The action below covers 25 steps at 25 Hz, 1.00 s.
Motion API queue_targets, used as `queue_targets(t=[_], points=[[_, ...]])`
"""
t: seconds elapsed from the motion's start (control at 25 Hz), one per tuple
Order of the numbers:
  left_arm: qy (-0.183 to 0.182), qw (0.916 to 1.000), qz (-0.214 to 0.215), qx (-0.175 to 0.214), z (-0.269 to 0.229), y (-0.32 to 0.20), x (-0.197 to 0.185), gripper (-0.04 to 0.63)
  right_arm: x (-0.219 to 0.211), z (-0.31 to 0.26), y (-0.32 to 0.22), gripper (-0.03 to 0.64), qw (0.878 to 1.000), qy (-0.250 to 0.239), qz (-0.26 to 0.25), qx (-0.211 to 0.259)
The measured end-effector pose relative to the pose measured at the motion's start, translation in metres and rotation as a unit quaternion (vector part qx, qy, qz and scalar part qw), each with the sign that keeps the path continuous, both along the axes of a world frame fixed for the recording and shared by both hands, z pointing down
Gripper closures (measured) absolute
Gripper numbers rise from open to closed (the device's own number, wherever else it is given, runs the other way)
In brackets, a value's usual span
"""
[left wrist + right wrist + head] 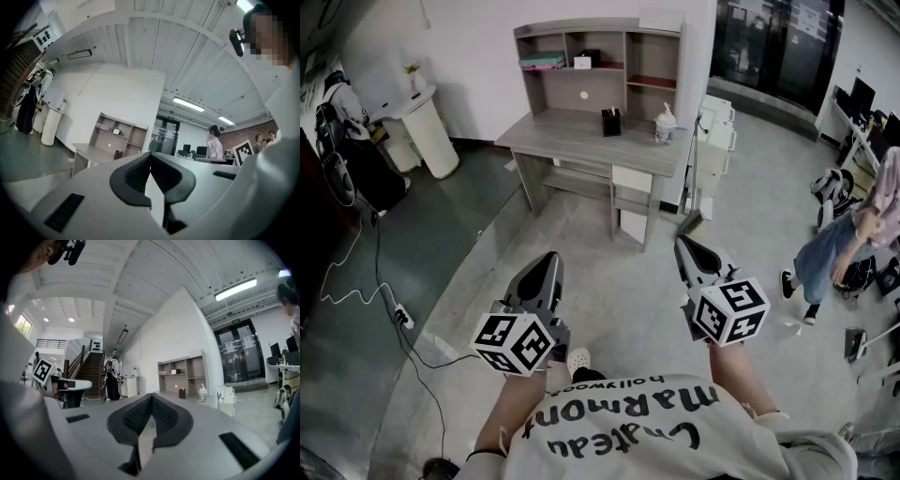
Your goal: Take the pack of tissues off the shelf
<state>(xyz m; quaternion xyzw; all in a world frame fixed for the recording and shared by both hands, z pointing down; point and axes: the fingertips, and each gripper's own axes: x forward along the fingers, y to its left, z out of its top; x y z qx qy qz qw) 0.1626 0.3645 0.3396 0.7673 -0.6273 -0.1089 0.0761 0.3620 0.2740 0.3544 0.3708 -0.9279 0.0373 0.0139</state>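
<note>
Both grippers are held low in the lower middle of the head view, pointed toward a desk (581, 141) in the upper middle of the frame and well apart from it. The left gripper (549, 260) is seen clenched in its own view (150, 157), its ribbed pads pressed together with nothing between them. The right gripper (685, 245) is likewise closed tight and empty (151, 399), only floor and furniture being seen beyond its tips.

A shelf (623, 56) stands on the back of the desk. The pack of tissues (542, 62), a flat teal and pink bundle, is lying in the shelf's upper left compartment, untouched by either gripper. A small white box (582, 62) is set in the next compartment to the right. On the desk top, a black box (611, 122) and a lidded cup (665, 125) are placed near each other toward the right. A person (848, 239) is seen bending at the right edge of the frame.
</note>
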Motion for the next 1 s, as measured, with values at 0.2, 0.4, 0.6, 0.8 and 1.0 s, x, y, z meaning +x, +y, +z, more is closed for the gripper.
queue_targets(t=[0.2, 0.4, 0.6, 0.8, 1.0], points=[[0.005, 1.0000, 0.004, -0.001, 0.002, -0.013, -0.011, 0.578, -0.010, 0.003, -0.012, 0.609, 1.000, 0.003, 0.002, -0.008], [0.012, 0.9999, 0.010, -0.005, 0.006, -0.039, -0.031, 0.577, -0.030, 0.006, -0.036, 0.609, 1.000, 0.009, 0.008, -0.015], [0.016, 0.9997, 0.019, -0.005, 0.003, -0.077, -0.065, 0.577, -0.063, 0.003, -0.071, 0.609, 1.000, 0.003, 0.015, -0.020], [0.012, 0.9991, 0.039, -0.006, -0.011, -0.120, -0.106, 0.577, -0.108, -0.009, -0.110, 0.609, 0.999, -0.007, 0.024, -0.023], [-0.003, 0.9985, 0.054, -0.011, -0.021, -0.158, -0.153, 0.578, -0.158, -0.023, -0.143, 0.609, 0.999, -0.018, 0.034, -0.013]])
